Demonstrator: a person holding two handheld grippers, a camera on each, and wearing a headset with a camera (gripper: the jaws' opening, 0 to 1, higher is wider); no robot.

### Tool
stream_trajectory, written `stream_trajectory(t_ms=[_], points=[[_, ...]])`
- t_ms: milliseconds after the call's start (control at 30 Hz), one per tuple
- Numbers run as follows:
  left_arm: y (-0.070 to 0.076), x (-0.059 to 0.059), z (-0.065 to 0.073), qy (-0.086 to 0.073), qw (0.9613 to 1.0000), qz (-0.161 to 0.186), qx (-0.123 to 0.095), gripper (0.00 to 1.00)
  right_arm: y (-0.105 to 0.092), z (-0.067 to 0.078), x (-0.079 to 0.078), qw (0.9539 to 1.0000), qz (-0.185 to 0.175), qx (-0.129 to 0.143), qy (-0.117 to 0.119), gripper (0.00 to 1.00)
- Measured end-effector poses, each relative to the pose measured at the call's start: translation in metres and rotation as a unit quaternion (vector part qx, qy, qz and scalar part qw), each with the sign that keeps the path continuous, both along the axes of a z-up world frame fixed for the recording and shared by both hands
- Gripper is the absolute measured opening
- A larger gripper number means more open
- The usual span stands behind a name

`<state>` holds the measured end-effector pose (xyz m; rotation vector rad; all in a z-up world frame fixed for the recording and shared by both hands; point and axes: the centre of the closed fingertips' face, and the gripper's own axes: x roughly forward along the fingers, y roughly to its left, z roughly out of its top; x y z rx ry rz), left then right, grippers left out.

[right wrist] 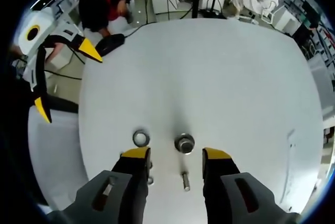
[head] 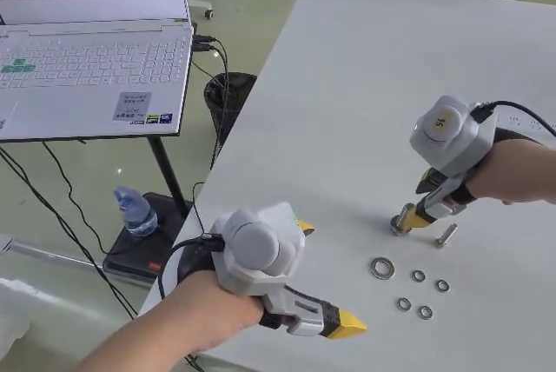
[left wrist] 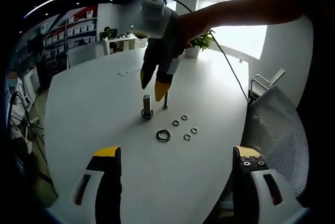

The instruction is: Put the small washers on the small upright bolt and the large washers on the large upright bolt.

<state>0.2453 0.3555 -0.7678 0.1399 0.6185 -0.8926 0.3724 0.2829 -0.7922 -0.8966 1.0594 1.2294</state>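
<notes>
Large washer (right wrist: pixel 141 138) first: the right gripper (right wrist: pixel 176 154), jaws spread and empty, hangs over the large bolt (right wrist: pixel 184 143), washer just beside. Pinch its rim, lift level, centre before release. Apparently four small washers (head: pixel 425 312) lie nearby.

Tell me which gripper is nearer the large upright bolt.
Right. The right gripper hangs close over the large bolt; the left gripper is farther back, beyond the washers.

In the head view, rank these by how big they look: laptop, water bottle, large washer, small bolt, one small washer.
Largest to smallest:
1. laptop
2. water bottle
3. large washer and small bolt: these look about alike, so I won't rank them
4. small washer
</notes>
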Motion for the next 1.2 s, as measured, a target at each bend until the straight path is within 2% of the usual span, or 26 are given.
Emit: stream_trajectory(t_ms=[400,900,1067,1200], points=[[0.002,0.001,0.003,-0.005,1.0,0.002,0.0,0.87,0.007,0.005,-0.012,0.9999,0.009,0.01,-0.002,0.41],[0.005,-0.002,0.002,-0.005,1.0,0.002,0.002,0.88,0.015,-0.002,-0.041,0.9996,0.023,0.013,0.01,0.41],[0.004,-0.001,0.004,-0.007,1.0,0.004,-0.001,0.88,0.017,-0.002,-0.049,0.9995,0.021,0.018,0.013,0.41],[0.004,0.002,0.006,-0.01,0.9999,0.011,-0.008,0.9,0.018,-0.007,-0.056,0.9994,0.024,0.018,0.017,0.41]])
